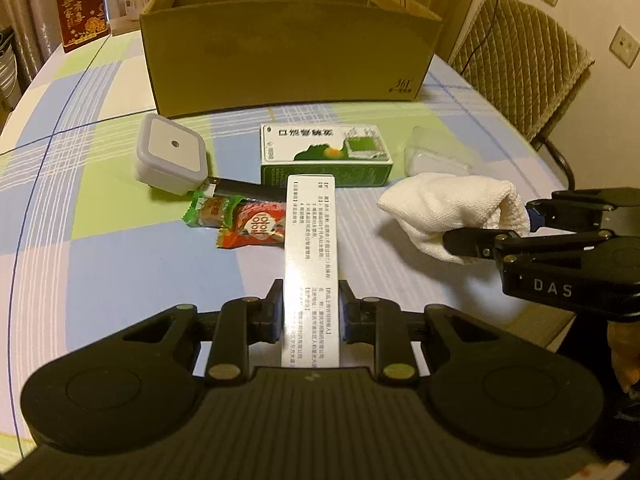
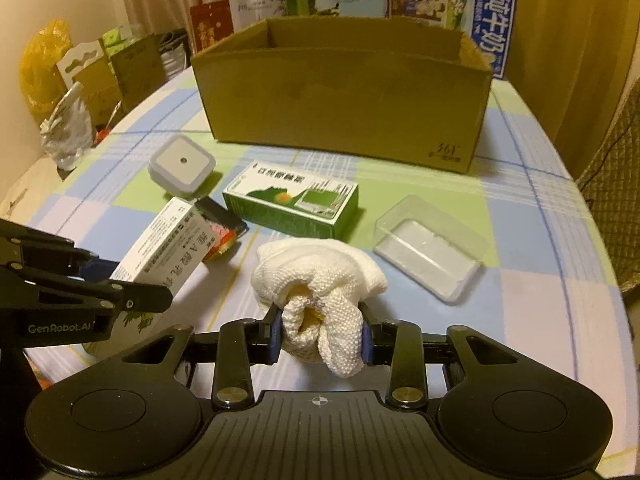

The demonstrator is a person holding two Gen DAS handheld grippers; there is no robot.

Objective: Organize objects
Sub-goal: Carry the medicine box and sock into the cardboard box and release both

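We have the left claw [image 1: 308, 312] clamped on a long white printed carton [image 1: 311, 264] and the right claw [image 2: 320, 338] on a bunched white knitted cloth [image 2: 320, 276], both lifted for the open brown cardboard box [image 1: 288, 48] at the tabletop's [image 1: 120, 240] far edge.

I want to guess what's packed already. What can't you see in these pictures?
- Inside of the cardboard box: its front wall hides the bottom in both views.
- Sweets: the white box in the left gripper covers part of them.
- Inside the white cloth held by the right gripper: folds hide it.
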